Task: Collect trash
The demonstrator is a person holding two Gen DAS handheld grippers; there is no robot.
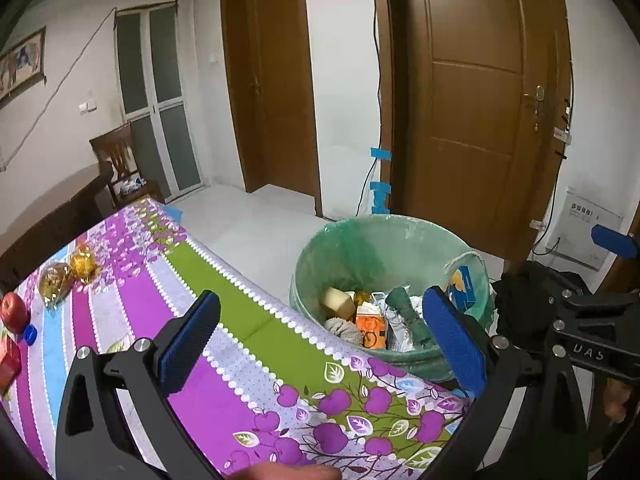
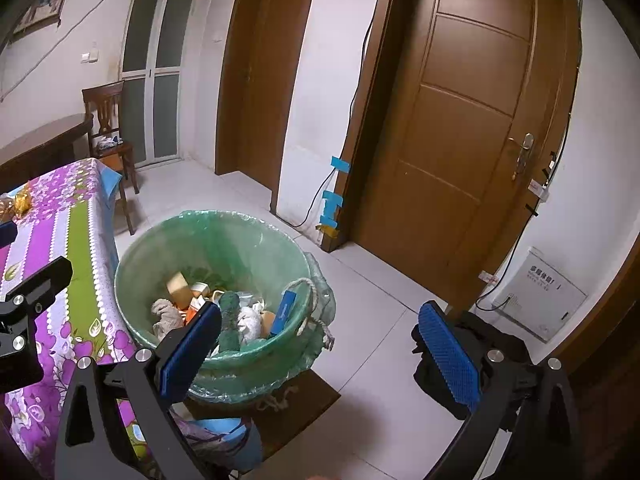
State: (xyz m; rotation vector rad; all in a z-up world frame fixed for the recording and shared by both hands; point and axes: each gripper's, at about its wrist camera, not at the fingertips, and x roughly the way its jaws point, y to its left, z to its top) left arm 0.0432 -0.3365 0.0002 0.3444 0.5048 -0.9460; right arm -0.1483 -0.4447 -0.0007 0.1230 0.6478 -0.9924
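Observation:
A trash bin with a green liner (image 1: 340, 256) (image 2: 168, 240) stands on the floor beside the table and holds several pieces of trash, among them a blue box (image 1: 464, 286) (image 2: 283, 312) and a tan block (image 1: 338, 302). My left gripper (image 1: 320, 344) is open and empty above the table edge near the bin. My right gripper (image 2: 320, 356) is open and empty above the bin's right side. On the purple floral tablecloth (image 1: 224, 392) lie gold crinkled wrappers (image 1: 66, 276), a red apple (image 1: 14, 312), a blue bottle cap (image 1: 30, 334) and a red packet (image 1: 8, 360).
Two brown doors (image 2: 460, 120) and a white wall stand behind the bin. A wooden chair (image 2: 108, 136) stands at the table's far end. A black bag (image 2: 472, 364) lies on the floor at right. White floor tiles stretch around the bin.

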